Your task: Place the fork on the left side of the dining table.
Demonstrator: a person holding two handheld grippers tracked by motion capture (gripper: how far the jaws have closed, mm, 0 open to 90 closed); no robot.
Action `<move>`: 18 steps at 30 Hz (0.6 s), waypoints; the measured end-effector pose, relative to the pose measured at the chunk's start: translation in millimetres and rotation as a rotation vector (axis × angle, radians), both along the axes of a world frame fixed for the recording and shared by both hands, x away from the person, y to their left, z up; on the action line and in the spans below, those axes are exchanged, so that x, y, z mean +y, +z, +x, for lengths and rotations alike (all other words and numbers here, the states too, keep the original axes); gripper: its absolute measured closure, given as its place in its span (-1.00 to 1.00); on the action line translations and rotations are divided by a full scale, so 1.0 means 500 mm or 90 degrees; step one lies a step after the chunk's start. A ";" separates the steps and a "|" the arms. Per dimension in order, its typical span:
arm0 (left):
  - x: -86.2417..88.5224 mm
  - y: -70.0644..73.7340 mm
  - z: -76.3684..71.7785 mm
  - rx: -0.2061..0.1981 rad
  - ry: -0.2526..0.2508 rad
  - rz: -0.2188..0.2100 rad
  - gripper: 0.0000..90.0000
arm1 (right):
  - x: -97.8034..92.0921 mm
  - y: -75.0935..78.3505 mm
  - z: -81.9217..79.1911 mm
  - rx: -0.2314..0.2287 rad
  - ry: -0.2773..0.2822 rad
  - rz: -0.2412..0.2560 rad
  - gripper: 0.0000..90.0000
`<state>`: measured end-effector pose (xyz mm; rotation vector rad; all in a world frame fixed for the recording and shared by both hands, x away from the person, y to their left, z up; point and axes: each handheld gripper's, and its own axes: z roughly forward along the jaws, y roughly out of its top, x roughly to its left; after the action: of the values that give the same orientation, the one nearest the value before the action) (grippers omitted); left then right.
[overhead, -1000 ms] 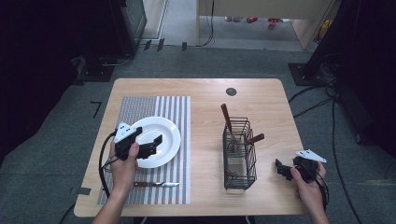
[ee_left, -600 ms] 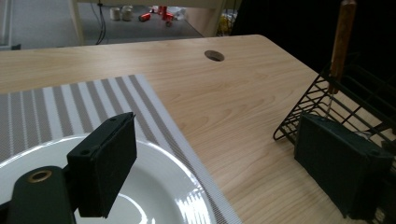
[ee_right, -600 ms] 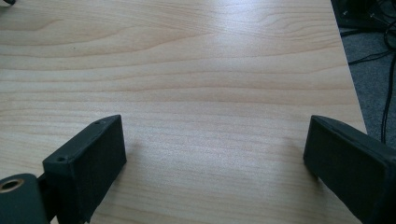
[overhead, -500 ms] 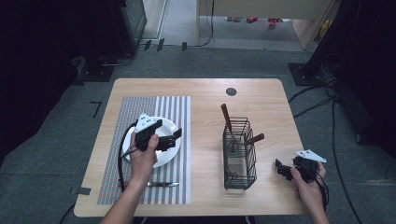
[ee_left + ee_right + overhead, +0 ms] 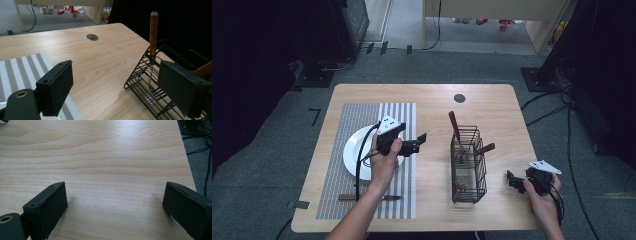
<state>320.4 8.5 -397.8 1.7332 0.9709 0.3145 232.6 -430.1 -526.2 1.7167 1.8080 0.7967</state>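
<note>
A white plate (image 5: 353, 156) lies on a grey striped placemat (image 5: 362, 114), and a wooden-handled knife (image 5: 362, 197) rests on the mat near the front edge. My left gripper (image 5: 418, 143) hovers just past the plate's right rim, open and empty, pointing toward a black wire basket (image 5: 468, 167). In the left gripper view the gripper (image 5: 120, 83) faces that basket (image 5: 142, 80), where a wooden-handled utensil (image 5: 153, 32) stands upright. A second wooden handle (image 5: 486, 148) leans out of the basket's right side. My right gripper (image 5: 512, 180) rests low at the table's front right, open (image 5: 115, 205) over bare wood.
A round cable hole (image 5: 459, 98) sits in the wooden table (image 5: 492, 107) near its far edge. Cables trail on the floor (image 5: 557, 107) at the right. Dark equipment stands beyond the far left corner.
My left gripper has moved right, from above the plate's left part to past its right rim, nearer the basket. The right gripper has stayed in place.
</note>
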 end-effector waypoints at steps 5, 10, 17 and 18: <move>-0.024 0.002 0.009 -0.001 0.000 -0.007 -0.69 | 0.000 0.000 0.000 0.000 0.000 0.000 -0.88; -0.047 0.001 0.014 0.007 -0.007 -0.010 -0.69 | 0.000 0.000 0.000 0.000 0.000 0.000 -0.88; -0.100 0.008 0.024 0.012 -0.012 -0.017 -0.68 | 0.000 0.000 0.000 -0.001 0.000 0.000 -0.88; -0.100 0.008 0.024 0.012 -0.012 -0.017 -0.67 | 0.000 0.000 0.000 -0.001 0.000 0.000 -0.88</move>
<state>332.5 -41.3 -393.8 1.7223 0.9675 0.2731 232.6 -430.0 -526.3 1.7168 1.8067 0.7974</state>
